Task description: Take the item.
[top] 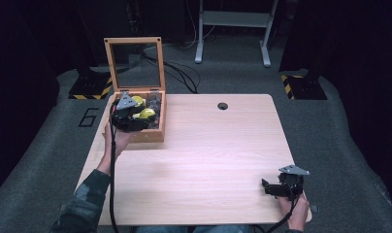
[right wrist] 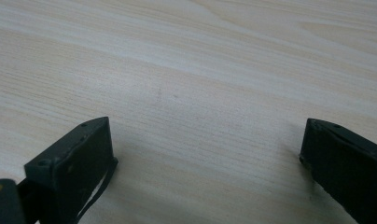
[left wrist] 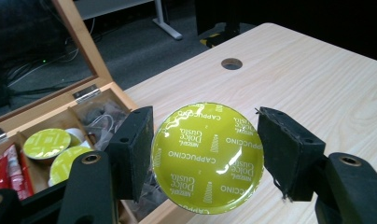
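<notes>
Left gripper (left wrist: pixel 205 158): jaws pinching the green capsule (left wrist: pixel 207 157) by its rim, above the wooden box (top: pixel 155 133) at the table's (top: pixel 208 155) 10 o'clock corner | Right gripper (right wrist: pixel 207 158): jaws standing spread, nothing between them, resting at the 5 o'clock corner.

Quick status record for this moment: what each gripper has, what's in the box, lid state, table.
left gripper: shut on a lime-green Dolce Gusto cappuccino capsule, foil face to the camera, held above the box edge
right gripper: open, holding nothing, low over the table's near right part
wooden box: at the table's far left; glass lid upright, open
box contents: two more green capsules, red sachets
table: light wood, cable hole at far edge
</notes>
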`<control>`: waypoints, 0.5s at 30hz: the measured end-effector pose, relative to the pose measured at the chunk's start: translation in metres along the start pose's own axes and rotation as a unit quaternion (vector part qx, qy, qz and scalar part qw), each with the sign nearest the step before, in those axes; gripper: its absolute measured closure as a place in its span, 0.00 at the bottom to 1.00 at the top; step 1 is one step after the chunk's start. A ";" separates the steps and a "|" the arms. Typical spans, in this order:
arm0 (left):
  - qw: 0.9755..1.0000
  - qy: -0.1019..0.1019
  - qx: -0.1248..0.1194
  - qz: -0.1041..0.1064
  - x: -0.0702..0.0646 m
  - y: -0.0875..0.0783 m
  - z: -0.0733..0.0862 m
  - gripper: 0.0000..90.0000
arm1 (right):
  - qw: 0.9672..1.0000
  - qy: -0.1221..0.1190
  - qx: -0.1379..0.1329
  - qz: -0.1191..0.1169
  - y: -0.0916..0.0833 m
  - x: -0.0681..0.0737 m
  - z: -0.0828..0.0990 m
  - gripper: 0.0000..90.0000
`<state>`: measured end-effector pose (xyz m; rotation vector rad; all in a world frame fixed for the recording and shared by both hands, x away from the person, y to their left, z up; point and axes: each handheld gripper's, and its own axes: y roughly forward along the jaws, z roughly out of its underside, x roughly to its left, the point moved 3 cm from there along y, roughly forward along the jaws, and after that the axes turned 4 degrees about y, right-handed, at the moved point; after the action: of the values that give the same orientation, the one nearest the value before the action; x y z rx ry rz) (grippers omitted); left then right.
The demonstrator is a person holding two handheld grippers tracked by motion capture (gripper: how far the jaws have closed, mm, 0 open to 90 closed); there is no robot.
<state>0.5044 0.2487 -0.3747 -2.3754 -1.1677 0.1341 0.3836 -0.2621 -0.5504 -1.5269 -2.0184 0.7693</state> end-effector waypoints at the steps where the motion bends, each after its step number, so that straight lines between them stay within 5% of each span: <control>1: 1.000 0.001 0.001 0.001 -0.001 0.000 0.000 0.42 | 1.000 0.000 0.000 0.000 0.000 0.000 0.000 0.02; 15: 1.000 0.010 0.001 0.021 -0.019 0.013 -0.007 0.42 | 1.000 0.000 -0.003 0.001 0.000 0.000 0.000 0.02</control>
<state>0.5038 0.2245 -0.3765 -2.3948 -1.1090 0.1251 0.3837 -0.2619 -0.5507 -1.5326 -2.0203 0.7639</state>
